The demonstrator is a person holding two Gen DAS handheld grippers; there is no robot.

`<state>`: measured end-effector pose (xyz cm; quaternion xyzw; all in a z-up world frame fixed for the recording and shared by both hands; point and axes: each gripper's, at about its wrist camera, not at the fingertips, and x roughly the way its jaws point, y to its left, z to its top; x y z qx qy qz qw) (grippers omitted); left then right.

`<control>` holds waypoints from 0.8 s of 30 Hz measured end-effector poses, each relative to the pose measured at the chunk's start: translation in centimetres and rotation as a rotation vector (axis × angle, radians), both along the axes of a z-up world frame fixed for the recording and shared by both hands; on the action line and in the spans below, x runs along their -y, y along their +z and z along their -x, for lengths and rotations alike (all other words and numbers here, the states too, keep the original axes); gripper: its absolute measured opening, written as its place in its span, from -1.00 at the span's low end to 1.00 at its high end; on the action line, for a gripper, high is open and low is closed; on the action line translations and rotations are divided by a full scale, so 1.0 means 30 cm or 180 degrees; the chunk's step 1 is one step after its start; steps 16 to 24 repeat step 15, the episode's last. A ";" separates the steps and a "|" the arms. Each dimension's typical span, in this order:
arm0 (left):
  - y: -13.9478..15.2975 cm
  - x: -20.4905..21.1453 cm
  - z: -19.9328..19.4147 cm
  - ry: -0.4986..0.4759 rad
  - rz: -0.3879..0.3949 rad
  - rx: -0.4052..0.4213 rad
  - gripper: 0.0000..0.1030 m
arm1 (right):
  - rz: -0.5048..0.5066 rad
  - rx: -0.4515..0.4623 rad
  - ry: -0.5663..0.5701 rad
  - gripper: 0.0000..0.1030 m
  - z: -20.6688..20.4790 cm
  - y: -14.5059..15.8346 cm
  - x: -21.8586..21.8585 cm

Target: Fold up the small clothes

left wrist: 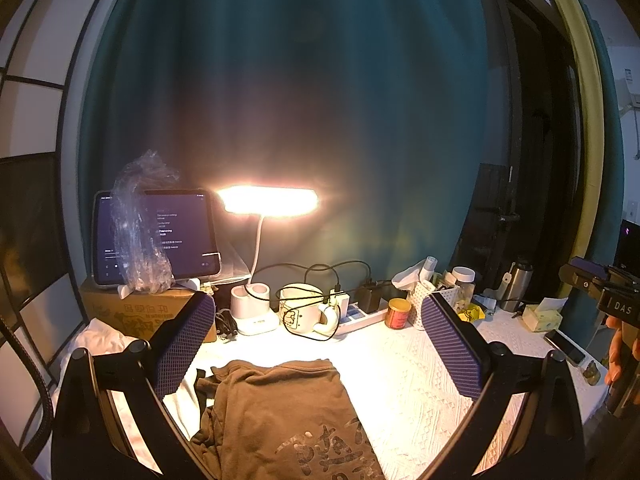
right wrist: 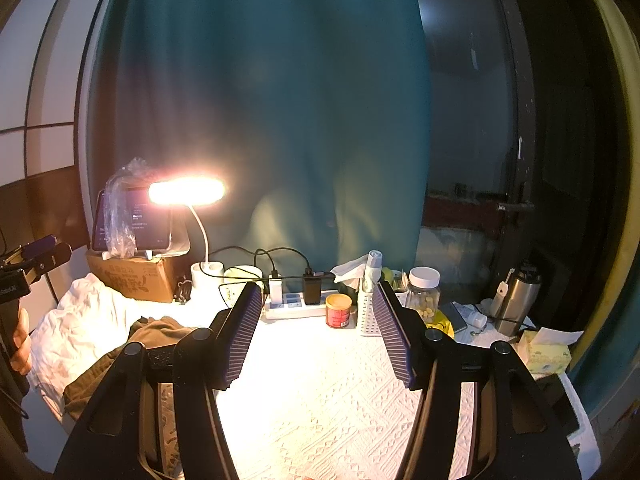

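Left wrist view: the left gripper [left wrist: 318,344] has its two purple-padded fingers [left wrist: 184,344] spread wide with nothing between the pads. A brown T-shirt [left wrist: 280,412] with a printed design lies on the white textured tablecloth [left wrist: 404,384], directly below and between the fingers, nearer the left one. Beyond the fingertips stand a lit desk lamp [left wrist: 268,200], a cream mug [left wrist: 304,312], a white power strip [left wrist: 360,314] with chargers plugged in, and a small red-labelled jar [left wrist: 398,313] just inside the right finger. Past the left finger a tablet [left wrist: 160,236] sits on a cardboard box [left wrist: 132,312] with crumpled clear plastic [left wrist: 140,224] in front of it. Outside the right finger, at the frame edge, the right gripper's body appears, held by a hand [left wrist: 620,356]; a tissue box [left wrist: 542,316] and a steel flask [left wrist: 518,288] lie between.

Right wrist view: the right gripper [right wrist: 316,332] is also wide open and grips nothing; bare tablecloth lies between its fingers [right wrist: 394,336]. The brown T-shirt [right wrist: 156,332] lies outside the left finger, partly hidden behind it, beside a rumpled white cloth [right wrist: 84,320]. Ahead of the fingertips are the power strip, the jar, and a white perforated basket [right wrist: 366,312]. A pill jar [right wrist: 424,292] stands just past the right fingertip.
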<state>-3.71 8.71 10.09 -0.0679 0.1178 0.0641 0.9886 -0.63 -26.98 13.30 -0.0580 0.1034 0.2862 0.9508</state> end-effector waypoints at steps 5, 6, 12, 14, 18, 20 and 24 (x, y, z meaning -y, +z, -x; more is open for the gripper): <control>-0.003 -0.002 0.001 0.0005 -0.0006 -0.0006 0.98 | 0.0004 -0.0008 -0.0003 0.18 -0.001 -0.001 -0.001; -0.004 -0.004 0.001 0.0005 -0.0005 -0.0007 0.98 | 0.0003 -0.0013 -0.0007 0.18 -0.002 -0.007 0.000; -0.008 -0.012 0.000 -0.0003 -0.0009 -0.0026 0.98 | 0.0015 -0.0035 -0.0006 0.18 -0.008 -0.021 -0.006; -0.008 -0.011 -0.004 -0.0006 -0.0010 -0.0026 0.98 | 0.0016 -0.0038 -0.0006 0.18 -0.008 -0.023 -0.007; -0.009 -0.013 -0.003 -0.0008 -0.0010 -0.0033 0.98 | 0.0013 -0.0038 -0.0010 0.18 -0.008 -0.021 -0.006; -0.009 -0.013 -0.003 -0.0008 -0.0010 -0.0033 0.98 | 0.0013 -0.0038 -0.0010 0.18 -0.008 -0.021 -0.006; -0.009 -0.013 -0.003 -0.0008 -0.0010 -0.0033 0.98 | 0.0013 -0.0038 -0.0010 0.18 -0.008 -0.021 -0.006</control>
